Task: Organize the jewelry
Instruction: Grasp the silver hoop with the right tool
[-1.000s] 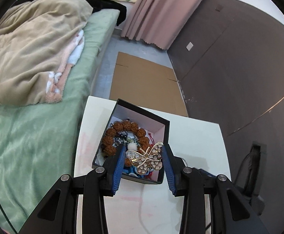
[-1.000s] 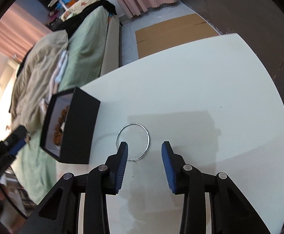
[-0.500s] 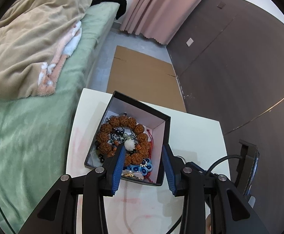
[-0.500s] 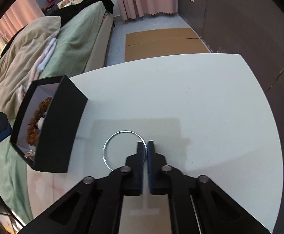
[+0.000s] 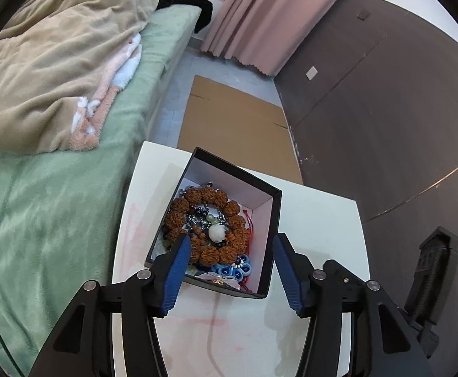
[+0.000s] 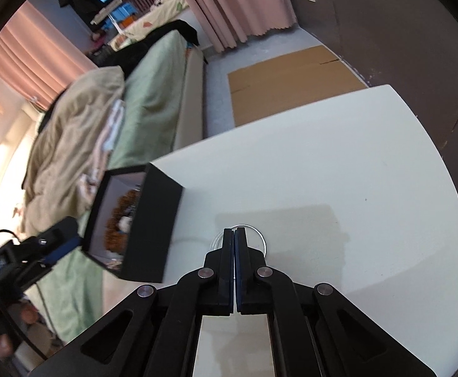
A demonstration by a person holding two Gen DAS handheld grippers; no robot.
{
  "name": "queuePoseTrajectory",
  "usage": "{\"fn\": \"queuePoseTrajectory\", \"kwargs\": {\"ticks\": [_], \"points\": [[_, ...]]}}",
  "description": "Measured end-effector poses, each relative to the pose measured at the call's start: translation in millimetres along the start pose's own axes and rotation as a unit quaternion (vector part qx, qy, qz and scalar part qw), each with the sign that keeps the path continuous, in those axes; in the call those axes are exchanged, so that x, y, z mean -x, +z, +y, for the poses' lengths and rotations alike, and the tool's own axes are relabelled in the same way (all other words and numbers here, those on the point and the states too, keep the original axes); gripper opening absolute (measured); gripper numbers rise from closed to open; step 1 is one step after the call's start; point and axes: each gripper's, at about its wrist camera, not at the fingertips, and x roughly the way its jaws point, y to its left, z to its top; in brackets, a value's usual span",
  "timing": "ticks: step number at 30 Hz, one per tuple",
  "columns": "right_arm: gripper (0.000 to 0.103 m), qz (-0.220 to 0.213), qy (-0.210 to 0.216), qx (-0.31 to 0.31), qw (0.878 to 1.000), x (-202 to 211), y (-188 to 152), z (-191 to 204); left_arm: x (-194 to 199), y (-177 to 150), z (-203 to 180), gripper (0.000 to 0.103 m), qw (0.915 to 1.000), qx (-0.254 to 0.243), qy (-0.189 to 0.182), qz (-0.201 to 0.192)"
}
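Observation:
A black jewelry box (image 5: pixel 269 238) with a white inside stands on the white table (image 5: pixel 320 220). It holds a brown bead bracelet (image 5: pixel 204 220), a white bead, blue flower pieces (image 5: pixel 235 268) and other jewelry. My left gripper (image 5: pixel 229 260) is open and empty, just above the box's near edge. In the right wrist view the box (image 6: pixel 153 226) is at the left. My right gripper (image 6: pixel 234 235) is shut on a thin silver bangle (image 6: pixel 260 235), whose ring shows past the fingertips just above the table (image 6: pixel 323 163).
A bed with a green sheet (image 5: pixel 40 220) and a beige blanket (image 5: pixel 56 72) runs along the table's left side. Flat cardboard (image 5: pixel 232 125) lies on the floor beyond the table. A dark wall (image 5: pixel 386 110) stands at the right.
My left gripper let the gold butterfly brooch fall into the box and opened wider. My right gripper closed on the silver bangle and has lifted and tilted with it.

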Motion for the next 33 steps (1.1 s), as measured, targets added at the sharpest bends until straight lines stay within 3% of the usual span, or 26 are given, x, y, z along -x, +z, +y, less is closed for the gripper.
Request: {"fn": "queuePoseTrajectory", "kwargs": {"ticks": [3,7,10,11,12,14,18,23,28,29,33], "points": [[0.002,0.0,0.0,0.009,1.0,-1.0,3.5,8.7,1.0,0.1,3.2,0.056,1.0,0.005,0.002,-0.001],[0.002,0.072,0.003,0.002,0.997,-24.9,-0.7,9.4,3.7,0.9,7.6,0.056,0.9999,0.01,0.002,-0.001],[0.009,0.085,-0.008,0.019,0.996,-31.4,-5.9,14.8,6.7,2.5,12.1,0.056,0.9999,0.016,-0.001,-0.004],[0.02,0.084,-0.008,0.026,0.996,-31.9,-6.7,18.0,7.6,3.0,13.2,0.056,0.9998,0.019,-0.002,-0.005],[0.039,0.082,-0.008,0.032,0.996,-31.7,-7.2,20.6,8.8,3.6,15.0,0.056,0.9998,0.021,-0.003,-0.006],[0.048,0.068,-0.013,0.049,0.996,-29.1,-9.1,27.3,10.7,4.5,17.2,0.056,0.9997,0.024,-0.004,-0.008],[0.048,0.073,-0.017,0.077,0.994,-33.2,-13.5,35.4,13.6,6.9,22.6,0.056,0.9994,0.031,-0.003,-0.011],[0.045,0.093,-0.091,0.142,0.981,-47.0,-25.8,44.5,17.3,8.7,29.5,0.056,0.999,0.043,-0.003,-0.015],[0.023,0.087,-0.142,0.195,0.966,-43.8,-35.5,51.0,18.9,9.1,32.2,0.056,0.9988,0.045,-0.001,-0.017],[0.015,0.086,-0.144,0.191,0.967,-42.4,-34.4,48.6,19.1,8.7,32.7,0.056,0.9988,0.046,-0.001,-0.017],[0.005,0.081,-0.135,0.166,0.973,-35.4,-28.2,34.3,18.7,8.3,33.3,0.056,0.999,0.043,0.0,-0.015]]}}
